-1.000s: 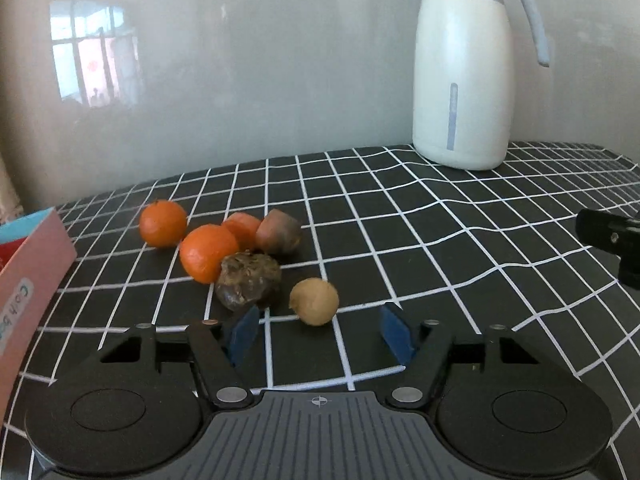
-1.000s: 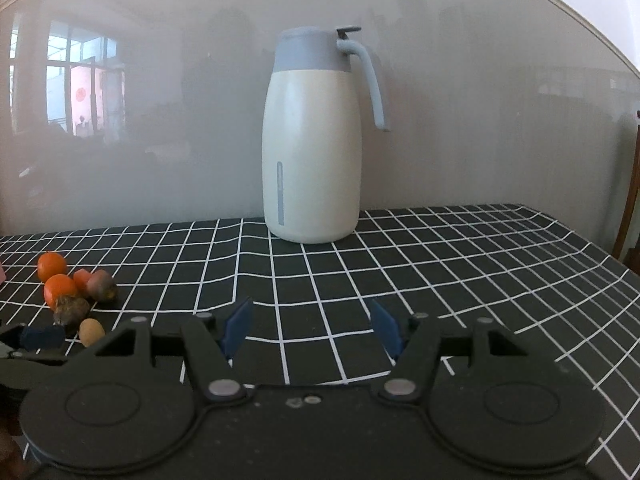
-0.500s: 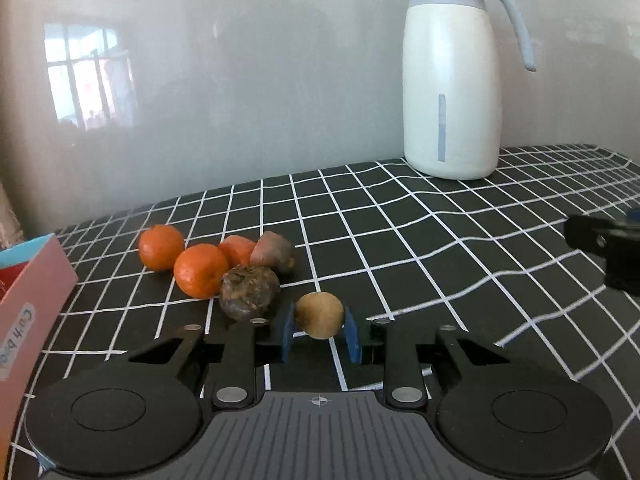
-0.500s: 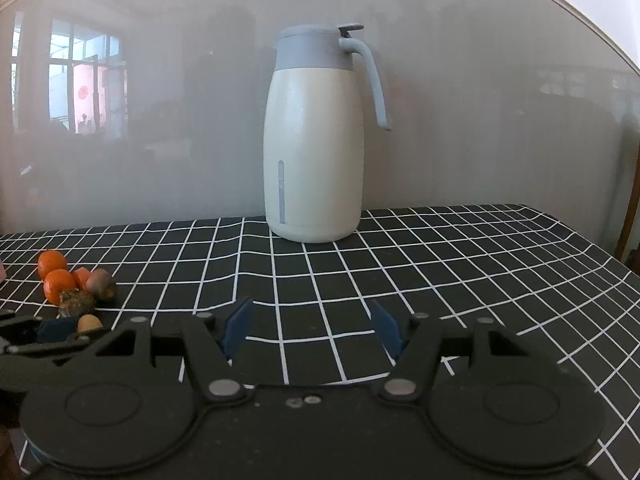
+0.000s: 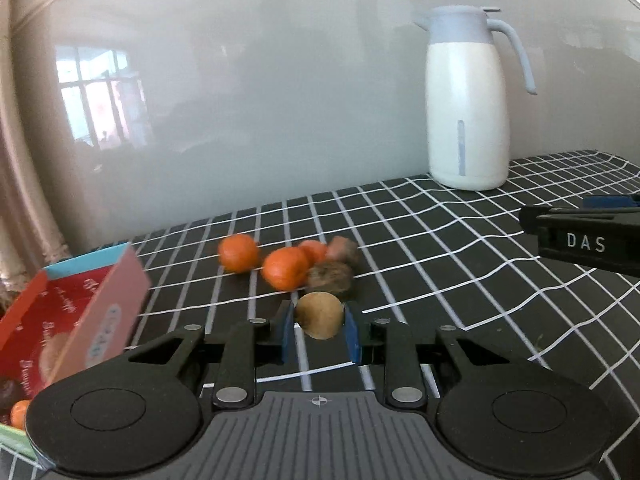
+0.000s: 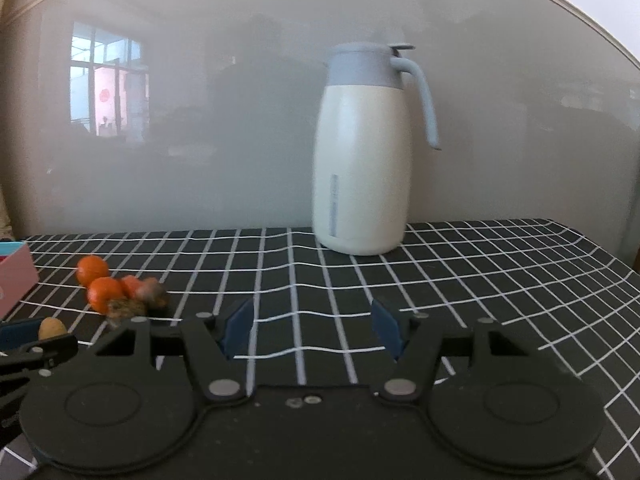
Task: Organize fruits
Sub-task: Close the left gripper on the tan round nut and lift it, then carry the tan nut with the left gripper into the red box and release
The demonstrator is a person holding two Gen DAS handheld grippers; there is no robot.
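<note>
The left gripper [image 5: 319, 334], at the lower centre of the left wrist view, is clamped on a small, round, tan-brown fruit [image 5: 320, 315], pinched between the two blue pads and apparently lifted just clear of the black tablecloth with white grid lines [image 5: 440, 280]. Directly above it in that frame a loose cluster is left on the cloth: three orange tangerines [image 5: 285, 267], a wrinkled dark brown fruit [image 5: 330, 277] and a reddish-brown one behind it, blurred enough that their kinds can only be guessed. At the lower left edge an open pink-and-red cardboard box with a teal rim [image 5: 80, 312] is seen, with what look like fruits already inside.

The right gripper [image 6: 312, 330], at the lower centre of its own view, is held with its jaws apart and nothing between them; only bare cloth is seen beyond it. A cream thermos jug with a grey-blue lid and handle [image 6: 362, 168] stands upright at the back, well apart from the fruit.

The step in hand is judged to be the carrying of the picked fruit. The next move calls for it to be swung toward the box at the left, raised over the near wall, and released only once it is above the opening.
</note>
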